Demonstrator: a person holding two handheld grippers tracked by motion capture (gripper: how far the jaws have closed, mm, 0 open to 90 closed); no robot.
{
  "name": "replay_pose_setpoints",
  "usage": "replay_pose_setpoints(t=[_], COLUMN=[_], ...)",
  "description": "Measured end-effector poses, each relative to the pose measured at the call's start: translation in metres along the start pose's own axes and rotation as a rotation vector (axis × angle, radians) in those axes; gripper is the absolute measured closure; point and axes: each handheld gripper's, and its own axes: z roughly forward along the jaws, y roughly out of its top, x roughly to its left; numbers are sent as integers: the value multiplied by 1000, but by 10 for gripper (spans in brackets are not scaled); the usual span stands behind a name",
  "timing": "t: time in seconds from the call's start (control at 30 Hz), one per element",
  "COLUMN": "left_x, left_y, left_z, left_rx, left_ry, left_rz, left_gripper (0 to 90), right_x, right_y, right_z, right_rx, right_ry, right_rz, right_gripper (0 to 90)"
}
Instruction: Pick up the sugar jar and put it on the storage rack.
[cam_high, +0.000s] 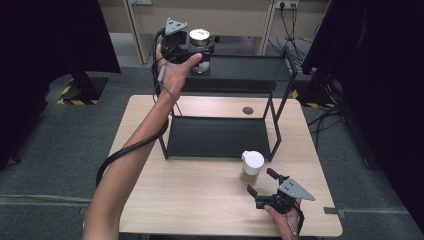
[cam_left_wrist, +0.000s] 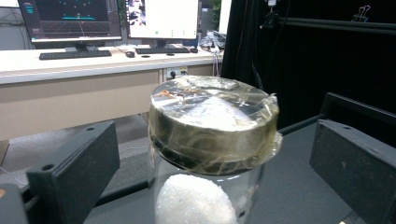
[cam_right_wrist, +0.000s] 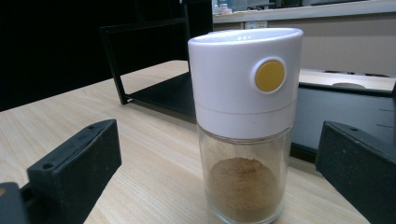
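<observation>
Black jaws of the left gripper (cam_left_wrist: 210, 186) stood wide on either side of the glass jar (cam_left_wrist: 212, 154), clear of its walls, on the rack's top shelf (cam_high: 250, 67). Right gripper (cam_high: 262, 187) gaped too, facing the spice shaker (cam_right_wrist: 245, 126) on the table (cam_high: 200, 200).

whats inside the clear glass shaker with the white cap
The clear glass shaker with the white cap holds a low heap of brown powder, far from full. The opaque cap hides whatever lies in its upper part.
</observation>
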Motion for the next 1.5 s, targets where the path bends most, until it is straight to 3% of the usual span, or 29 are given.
replay_pose_setpoints(t=[0.33, 0.77, 0.9, 1.5], left_x=[1, -3, -8, -14], left_y=[-11, -34, -42, -80], left_z=[-13, -37, -44, -67], left_rx=[-18, -36, -46, -82], left_ry=[-19, -93, -107, -246], left_rz=[-5, -5, 26, 12], left_gripper=[0, 1, 1, 2], right_x=[0, 0, 1, -1], right_y=[0, 0, 0, -1], right_z=[0, 0, 0, 0], right_rx=[1, 2, 1, -4], right_ry=[-1, -2, -1, 0], right_rz=[-1, 0, 0, 11], right_gripper=[5, 6, 6, 6])
